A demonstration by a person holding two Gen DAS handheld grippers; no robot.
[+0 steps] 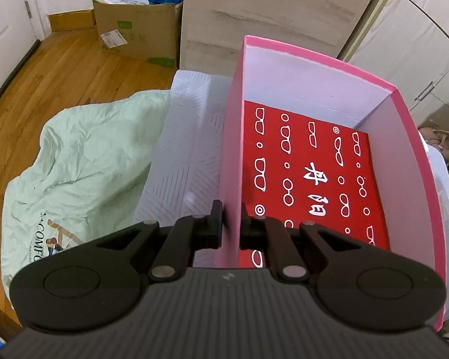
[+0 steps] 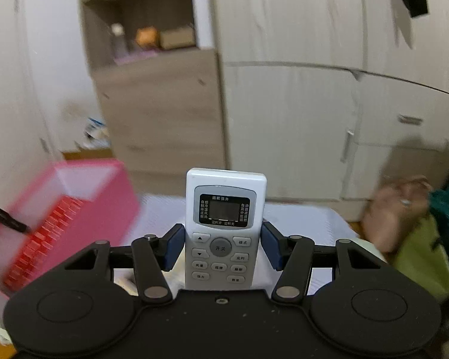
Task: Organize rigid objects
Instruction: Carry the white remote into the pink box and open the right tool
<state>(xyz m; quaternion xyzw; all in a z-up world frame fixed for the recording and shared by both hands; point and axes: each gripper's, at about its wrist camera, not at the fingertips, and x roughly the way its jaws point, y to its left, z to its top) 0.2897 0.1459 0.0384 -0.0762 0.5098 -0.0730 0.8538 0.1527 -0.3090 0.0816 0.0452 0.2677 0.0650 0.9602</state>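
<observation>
A pink box (image 1: 314,56) with white inner walls stands on a white textured surface (image 1: 179,155). A red case with white glasses drawings (image 1: 311,176) lies flat on its floor. My left gripper (image 1: 232,215) is shut on the box's left wall, one finger outside, one inside. My right gripper (image 2: 221,245) is shut on a white air-conditioner remote (image 2: 224,224), held upright, screen and buttons facing the camera, above the white surface. The pink box (image 2: 74,197) shows blurred at lower left in the right wrist view.
A pale green quilt (image 1: 80,167) lies left of the white surface. A cardboard box (image 1: 137,30) of clutter stands on the wood floor. Wardrobe doors (image 2: 314,104) and a shelf unit (image 2: 152,59) stand behind. Clothes and bags (image 2: 419,218) lie at right.
</observation>
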